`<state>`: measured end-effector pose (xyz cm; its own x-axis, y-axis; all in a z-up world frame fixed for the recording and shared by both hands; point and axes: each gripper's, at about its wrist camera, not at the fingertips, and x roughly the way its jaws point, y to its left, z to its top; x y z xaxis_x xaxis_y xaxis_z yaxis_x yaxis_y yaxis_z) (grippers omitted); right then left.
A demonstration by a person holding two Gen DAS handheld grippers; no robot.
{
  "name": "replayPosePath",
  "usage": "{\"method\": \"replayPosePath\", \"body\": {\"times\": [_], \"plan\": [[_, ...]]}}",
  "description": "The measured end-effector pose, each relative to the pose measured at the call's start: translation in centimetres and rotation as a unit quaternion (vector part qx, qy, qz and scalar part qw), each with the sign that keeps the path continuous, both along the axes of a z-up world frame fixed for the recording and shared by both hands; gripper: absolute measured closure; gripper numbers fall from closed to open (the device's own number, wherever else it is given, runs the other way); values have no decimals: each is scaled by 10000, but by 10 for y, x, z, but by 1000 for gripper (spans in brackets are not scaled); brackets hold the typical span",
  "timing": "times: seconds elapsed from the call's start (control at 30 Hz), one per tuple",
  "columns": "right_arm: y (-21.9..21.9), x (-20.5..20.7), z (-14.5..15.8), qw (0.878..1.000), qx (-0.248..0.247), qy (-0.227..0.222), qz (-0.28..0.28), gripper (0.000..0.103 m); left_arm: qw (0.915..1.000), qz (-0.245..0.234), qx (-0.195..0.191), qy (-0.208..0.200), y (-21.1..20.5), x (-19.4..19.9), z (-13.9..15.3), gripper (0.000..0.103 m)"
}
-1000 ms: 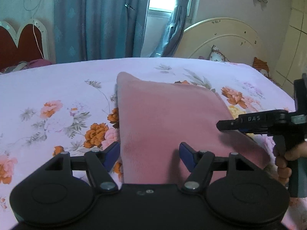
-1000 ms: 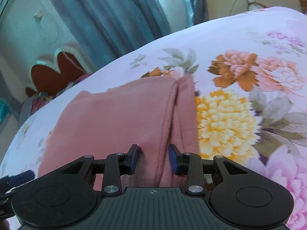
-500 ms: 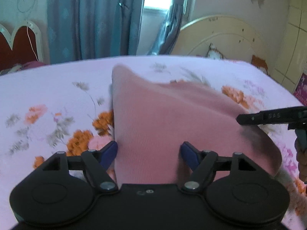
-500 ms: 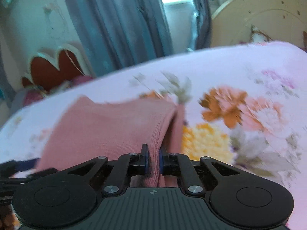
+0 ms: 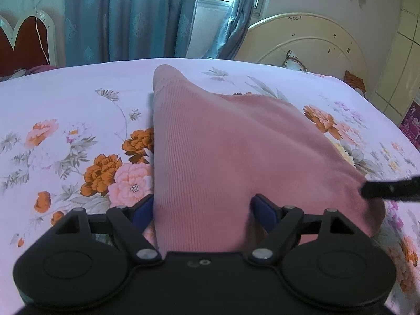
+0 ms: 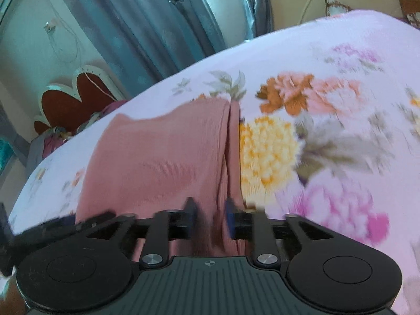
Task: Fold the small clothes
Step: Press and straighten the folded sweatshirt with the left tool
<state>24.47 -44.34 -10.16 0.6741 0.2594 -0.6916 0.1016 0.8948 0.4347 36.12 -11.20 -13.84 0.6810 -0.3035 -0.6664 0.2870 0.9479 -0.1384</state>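
Pink garment [image 5: 225, 152] between both hand-held grippers' spread fingers.

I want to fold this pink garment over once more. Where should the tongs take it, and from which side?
Take the pink garment by its near edge, coming in low from the near side. That edge lies between the open left tongs and right tongs; the stacked layers on its right side should be pinched together.
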Motion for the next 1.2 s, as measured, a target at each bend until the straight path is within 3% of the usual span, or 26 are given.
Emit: {"method": "replayPosePath", "body": {"times": [0.13,0.2,0.33,0.37,0.5,0.57,0.63,0.73,0.8,0.87,0.9,1.0,1.2], "plan": [[4,-19,-2,9999,-163,-7,-26,62,10000,-33,25,16,0,-4,1,23],[8,-23,-2,9997,-243,-24,75,84,10000,-61,35,29,0,-6,-1,23],[17,-21,-7,9988,-358,107,312,89,9999,-71,58,84,-1,-9,-4,23],[18,-21,-9,9984,-406,138,364,98,9999,-73,70,84,-1,-10,-4,23],[16,-28,7,9950,-942,-116,298,99,9998,-93,25,160,-2,-11,-1,24],[14,-29,4,9915,-1254,4,350,99,9997,-123,-55,182,-2,-12,-1,23],[13,-25,-13,9922,-1106,366,441,99,9995,-167,-21,283,-3,-11,-4,23],[15,-23,-6,9918,-1132,279,523,98,9990,-176,-101,392,1,-11,-2,27],[11,-23,4,9939,-996,141,449,91,9989,-145,-188,402,5,-11,6,27],[10,-24,17,9942,-1005,-125,355,52,9986,-54,-360,375,11,-8,16,27],[10,-22,24,9936,-1046,-265,322,48,9984,-1,-459,343,14,-6,21,27],[12,-4,31,9944,-957,-389,242,48,9977,106,-640,207,20,6,34,27],[14,56,23,9965,-767,-322,45,48,9975,292,-648,46,21,50,44,29]]}}
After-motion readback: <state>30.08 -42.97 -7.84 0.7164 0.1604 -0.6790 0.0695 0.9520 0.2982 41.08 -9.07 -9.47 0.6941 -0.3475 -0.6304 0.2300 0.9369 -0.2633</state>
